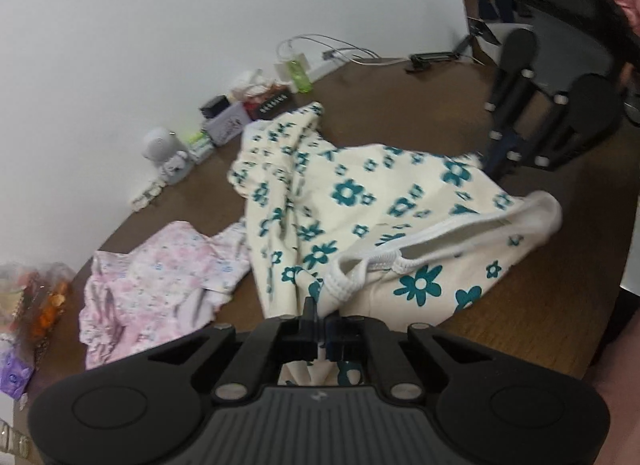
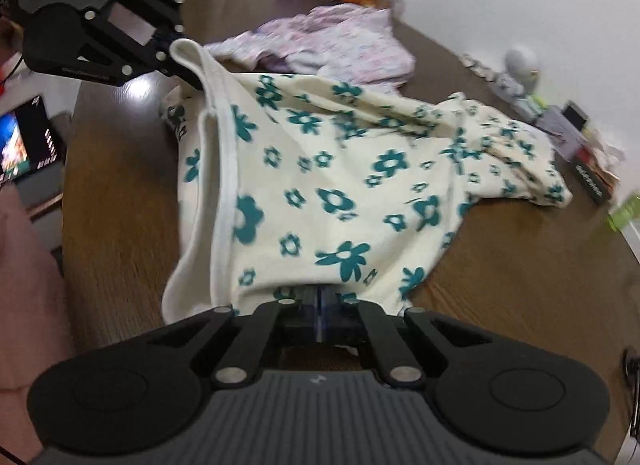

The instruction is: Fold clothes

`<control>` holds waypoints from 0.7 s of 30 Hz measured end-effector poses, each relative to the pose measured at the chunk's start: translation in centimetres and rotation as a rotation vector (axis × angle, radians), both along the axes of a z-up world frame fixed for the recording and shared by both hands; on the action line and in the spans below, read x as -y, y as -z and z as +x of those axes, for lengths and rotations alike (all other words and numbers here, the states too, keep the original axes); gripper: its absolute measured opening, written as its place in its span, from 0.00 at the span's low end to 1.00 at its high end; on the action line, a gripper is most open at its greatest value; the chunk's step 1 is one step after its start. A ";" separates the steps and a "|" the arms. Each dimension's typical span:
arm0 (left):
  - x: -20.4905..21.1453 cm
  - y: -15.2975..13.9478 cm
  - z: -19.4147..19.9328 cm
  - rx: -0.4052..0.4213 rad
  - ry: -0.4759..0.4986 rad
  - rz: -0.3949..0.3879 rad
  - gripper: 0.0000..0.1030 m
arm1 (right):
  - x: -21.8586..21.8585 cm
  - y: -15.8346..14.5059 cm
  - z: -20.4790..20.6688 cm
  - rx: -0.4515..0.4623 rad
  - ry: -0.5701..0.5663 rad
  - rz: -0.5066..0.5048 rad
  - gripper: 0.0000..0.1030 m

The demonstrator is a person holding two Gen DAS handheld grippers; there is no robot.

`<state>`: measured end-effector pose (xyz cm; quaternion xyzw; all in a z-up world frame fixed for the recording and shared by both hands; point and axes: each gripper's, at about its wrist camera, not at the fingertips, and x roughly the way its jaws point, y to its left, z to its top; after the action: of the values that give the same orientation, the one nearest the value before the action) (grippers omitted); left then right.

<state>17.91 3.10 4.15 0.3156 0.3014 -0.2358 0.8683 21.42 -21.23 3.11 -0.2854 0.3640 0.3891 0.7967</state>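
Spreading across the brown worktop (image 1: 540, 297) lies the cream garment with teal flowers (image 2: 340, 169), rumpled, its far end bunched near the wall clutter; a pink floral garment (image 1: 160, 281) sits crumpled just beside it. Both grippers are clenched on the cream cloth: the left gripper (image 1: 320, 329) near its white-trimmed opening, the right gripper (image 2: 320, 305) at another edge. By my judgement the step in hand is stretching it flat; next comes laying it smooth, edges aligned, before any crease.
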 end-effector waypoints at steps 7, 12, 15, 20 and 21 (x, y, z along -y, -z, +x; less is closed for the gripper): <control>0.1 -0.4 -0.1 0.005 -0.001 -0.012 0.02 | 0.4 -0.2 -1.8 0.019 -0.086 -0.026 0.32; -0.1 -0.2 0.0 -0.001 -0.010 -0.009 0.02 | -0.8 0.1 -2.9 0.114 -0.214 -0.132 0.54; -0.1 0.0 0.1 -0.011 -0.005 -0.004 0.02 | -1.7 0.3 -2.8 0.156 -0.314 -0.200 0.76; -0.4 0.1 0.5 -0.023 -0.017 -0.009 0.02 | -4.4 0.6 -1.6 0.145 -0.463 -0.280 0.63; -0.5 0.1 0.5 -0.024 -0.019 -0.010 0.02 | -4.8 0.7 -1.2 0.120 -0.477 -0.295 0.30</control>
<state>18.44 3.57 4.04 0.3053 0.3134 -0.2328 0.8686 20.20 -16.41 2.42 -0.4981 0.2914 0.4910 0.6526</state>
